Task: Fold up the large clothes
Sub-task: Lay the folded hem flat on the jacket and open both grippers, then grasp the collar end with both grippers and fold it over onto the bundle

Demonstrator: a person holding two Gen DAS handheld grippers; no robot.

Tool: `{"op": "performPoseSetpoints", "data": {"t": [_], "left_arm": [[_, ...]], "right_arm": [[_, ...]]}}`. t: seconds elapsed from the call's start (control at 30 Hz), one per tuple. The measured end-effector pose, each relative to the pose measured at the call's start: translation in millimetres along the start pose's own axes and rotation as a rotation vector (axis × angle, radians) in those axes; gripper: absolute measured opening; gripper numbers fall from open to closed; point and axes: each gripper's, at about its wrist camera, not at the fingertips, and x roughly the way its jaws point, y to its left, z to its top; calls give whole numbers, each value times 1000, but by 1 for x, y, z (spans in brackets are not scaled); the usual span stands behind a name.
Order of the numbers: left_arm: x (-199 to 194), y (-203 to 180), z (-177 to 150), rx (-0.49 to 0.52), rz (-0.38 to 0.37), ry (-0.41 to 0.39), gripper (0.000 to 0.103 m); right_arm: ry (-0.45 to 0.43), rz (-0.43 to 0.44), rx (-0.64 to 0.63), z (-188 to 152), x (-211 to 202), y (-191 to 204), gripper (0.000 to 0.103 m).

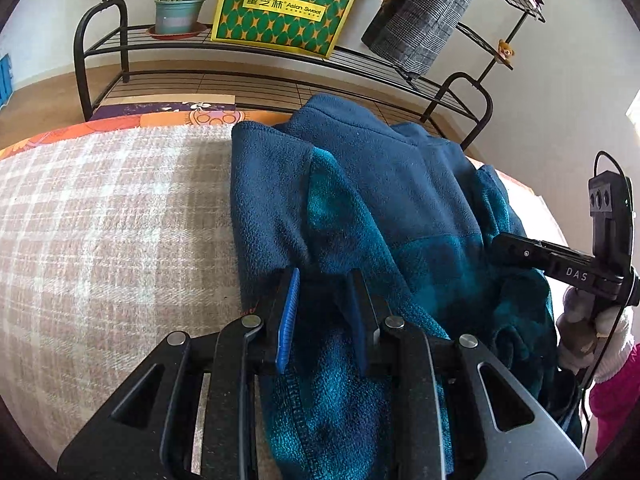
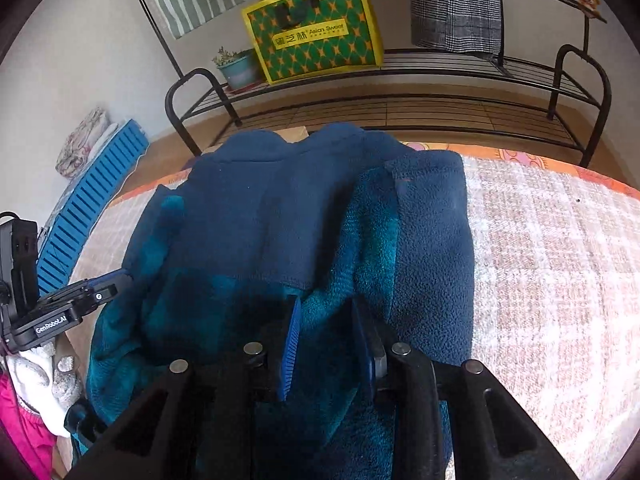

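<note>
A dark blue and teal fleece jacket (image 1: 360, 184) lies bunched on the pink plaid blanket (image 1: 120, 216), collar toward the far edge. My left gripper (image 1: 325, 276) is shut on a teal hem fold of it, the fabric running up between the blue pads. In the right wrist view the jacket (image 2: 288, 216) fills the middle, and my right gripper (image 2: 327, 304) is shut on another teal fold at its near edge. Each gripper shows in the other's view: the right gripper (image 1: 520, 246) at the jacket's right side, the left gripper (image 2: 100, 292) at its left side. A white-gloved hand (image 1: 592, 328) holds the right one.
Beyond the bed stands a black metal rack (image 1: 280, 52) with a green and yellow bag (image 1: 284, 4), a potted plant (image 1: 176, 12) and a hanging grey checked garment (image 1: 424, 20). A blue slatted crate (image 2: 88, 208) leans at the left. Orange patterned bedding (image 1: 168, 120) edges the blanket.
</note>
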Motion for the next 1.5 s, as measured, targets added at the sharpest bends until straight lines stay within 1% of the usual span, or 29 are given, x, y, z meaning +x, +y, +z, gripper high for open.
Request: {"op": "performPoseSetpoints", "data": {"t": [0.07, 0.1, 0.13, 0.17, 0.2, 0.23, 0.27, 0.3, 0.33, 0.37, 0.4, 0.43, 0.5, 0.6, 0.67, 0.73, 0.77, 0.8, 0.83, 0.87, 0.9, 0.93, 0.97, 1.0, 1.07, 1.17, 1.3, 1.5], "left_arm": [[1, -3, 2, 18, 9, 12, 25], [0, -3, 4, 13, 1, 19, 25], [-4, 0, 6, -5, -21, 23, 25], [-10, 4, 9, -25, -45, 15, 25], [-18, 8, 13, -44, -66, -5, 26], [-24, 14, 17, -60, -71, -27, 35], [-30, 22, 22, -81, -63, -51, 44], [-32, 30, 28, -103, -49, -74, 59], [-31, 40, 33, -133, -16, -93, 62], [-24, 50, 39, -170, 16, -82, 62], [-15, 58, 44, -203, 15, -52, 62], [-4, 67, 48, -243, -9, -25, 62], [13, 77, 54, -282, -44, -1, 62], [30, 80, 62, -269, -68, 7, 62], [37, 76, 68, -242, -48, -3, 62], [41, 71, 73, -213, -25, 0, 62], [44, 68, 76, -202, -21, 4, 62], [46, 66, 77, -191, -15, 5, 57], [50, 63, 79, -178, -9, 10, 46], [54, 59, 81, -168, -1, 11, 42], [58, 55, 81, -154, 1, 15, 24], [62, 52, 81, -145, 6, 24, 12], [62, 49, 80, -135, 16, 15, 11], [62, 46, 80, -123, 20, 7, 7], [58, 42, 79, -112, 22, -8, 5], [45, 37, 77, -112, 12, -41, 4], [17, 26, 77, -103, -5, -92, 4], [-32, 1, 67, -67, -19, -133, 4]], "right_arm": [[17, 21, -2, 1, 1, -2, 27], [29, 31, 0, 4, -1, -5, 27], [40, 54, 6, 7, -5, -7, 28], [35, 93, 14, 10, -11, -10, 30], [9, 138, 23, 12, -21, -14, 30], [-27, 174, 30, 13, -32, -20, 32], [-59, 198, 37, 15, -41, -27, 41], [-87, 205, 46, 18, -47, -34, 46], [-111, 201, 59, 20, -52, -42, 59], [-124, 193, 70, 24, -52, -51, 62], [-127, 175, 90, 28, -49, -60, 62], [-123, 159, 119, 31, -45, -70, 62], [-120, 159, 185, 36, -32, -87, 62], [-108, 131, 229, 41, -13, -103, 59], [-99, 120, 222, 46, -4, -107, 54], [-93, 127, 213, 51, 4, -108, 52], [-91, 132, 206, 52, 7, -105, 50], [-88, 140, 198, 55, 11, -104, 49], [-80, 143, 188, 55, 15, -100, 46], [-71, 142, 180, 56, 18, -98, 43], [-63, 135, 167, 57, 23, -93, 40], [-66, 121, 146, 57, 24, -88, 33], [-69, 111, 122, 58, 24, -84, 21], [-65, 105, 99, 59, 24, -80, 16], [-72, 66, 63, 59, 21, -74, 10], [-107, 26, 28, 60, 9, -65, 7], [-167, 9, -1, 63, -20, -53, 6], [-221, -16, -70, 56, -70, -26, 6]]}}
